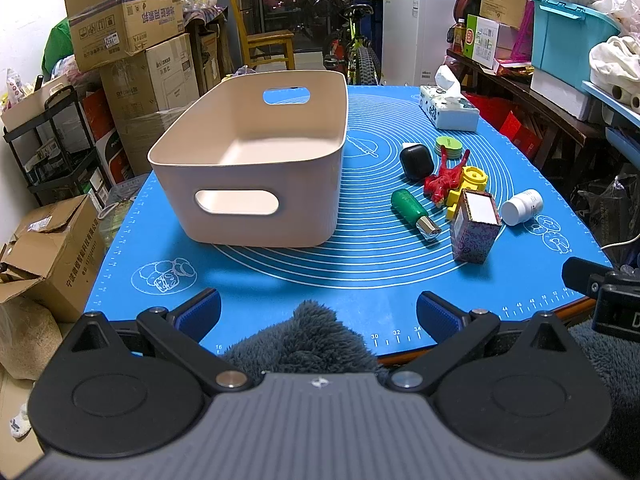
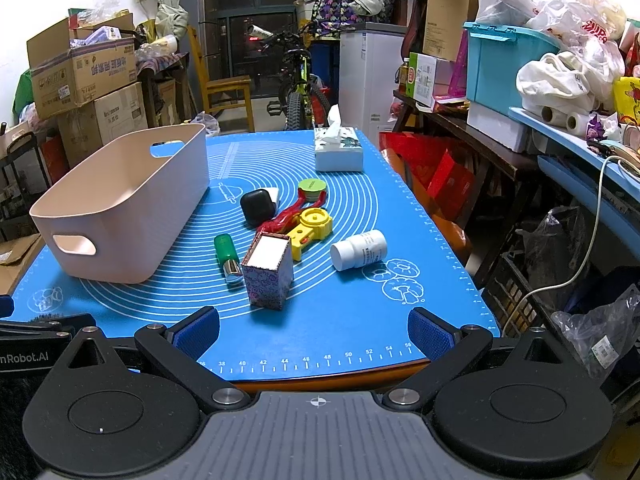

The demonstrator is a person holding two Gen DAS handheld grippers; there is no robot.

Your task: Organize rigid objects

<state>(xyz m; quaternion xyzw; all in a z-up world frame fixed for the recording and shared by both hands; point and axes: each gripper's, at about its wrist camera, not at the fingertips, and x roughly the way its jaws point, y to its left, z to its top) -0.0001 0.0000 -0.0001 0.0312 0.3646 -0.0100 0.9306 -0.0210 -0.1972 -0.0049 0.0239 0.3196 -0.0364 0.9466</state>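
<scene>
A pale pink bin (image 1: 256, 168) (image 2: 120, 216) stands empty on the blue mat (image 1: 360, 272) (image 2: 340, 320). To its right lie a black case (image 1: 416, 162) (image 2: 258, 206), a green round tin (image 1: 448, 146) (image 2: 313, 189), a red toy figure (image 1: 444, 178) (image 2: 286, 214), a yellow toy (image 1: 468, 186) (image 2: 312, 228), a green bottle (image 1: 412, 210) (image 2: 226, 252), a patterned box (image 1: 474, 224) (image 2: 268, 272) and a white pill bottle (image 1: 522, 206) (image 2: 358, 250). My left gripper (image 1: 319, 316) and right gripper (image 2: 314, 330) hover open at the near edge, holding nothing.
A tissue box (image 1: 448, 106) (image 2: 339, 148) sits at the mat's far right. Cardboard boxes (image 1: 128, 32) are stacked to the left, a bicycle (image 2: 298, 92) and chair (image 1: 268, 44) stand behind, and cluttered shelves (image 2: 560, 120) line the right. A fuzzy sleeve (image 1: 300, 336) shows under the left gripper.
</scene>
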